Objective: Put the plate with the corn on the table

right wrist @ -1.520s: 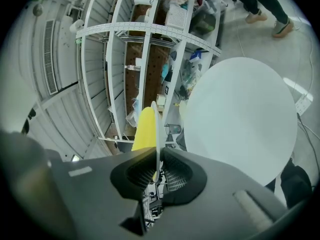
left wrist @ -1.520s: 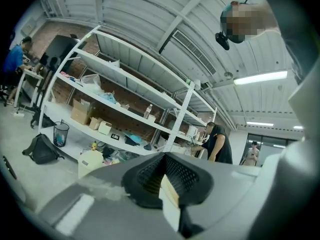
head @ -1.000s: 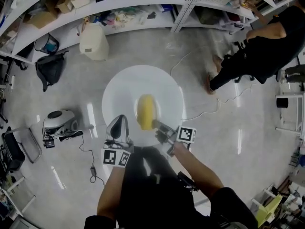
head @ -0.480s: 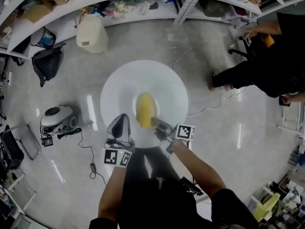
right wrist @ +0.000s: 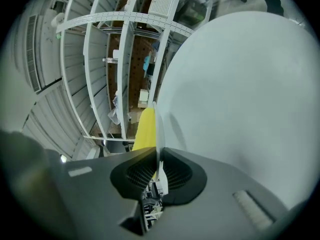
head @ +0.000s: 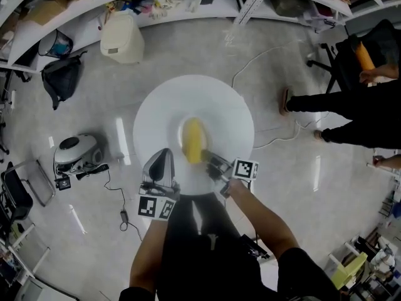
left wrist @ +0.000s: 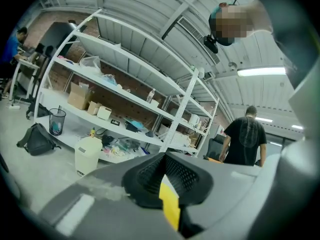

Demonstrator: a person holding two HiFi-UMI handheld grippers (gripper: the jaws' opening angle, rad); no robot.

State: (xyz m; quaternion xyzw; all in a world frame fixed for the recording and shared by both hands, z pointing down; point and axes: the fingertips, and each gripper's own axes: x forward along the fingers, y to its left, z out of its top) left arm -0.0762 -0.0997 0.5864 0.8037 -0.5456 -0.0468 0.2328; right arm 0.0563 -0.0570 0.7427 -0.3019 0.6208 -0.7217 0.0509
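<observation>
A round white plate (head: 219, 115) with a yellow corn cob (head: 193, 141) on it hangs in the air above the floor. My right gripper (head: 212, 162) is shut on the plate's near rim. In the right gripper view the rim runs edge-on between the jaws of the right gripper (right wrist: 159, 166), with the corn (right wrist: 146, 129) on the left and the plate's white underside (right wrist: 240, 94) on the right. My left gripper (head: 161, 158) stands at the plate's near left edge, shut. In its own view the left gripper (left wrist: 162, 171) grips no plate.
Below lie a grey floor, a white bin (head: 122, 37), a black bag (head: 59, 80), a small grey machine (head: 75, 152) and a white cable (head: 276, 137). White shelves (head: 156, 5) line the far side. A person in black (head: 357, 115) is at the right.
The plate with the corn stays in the right gripper's grip and has drifted slightly right over the floor. The person in black at the right has moved.
</observation>
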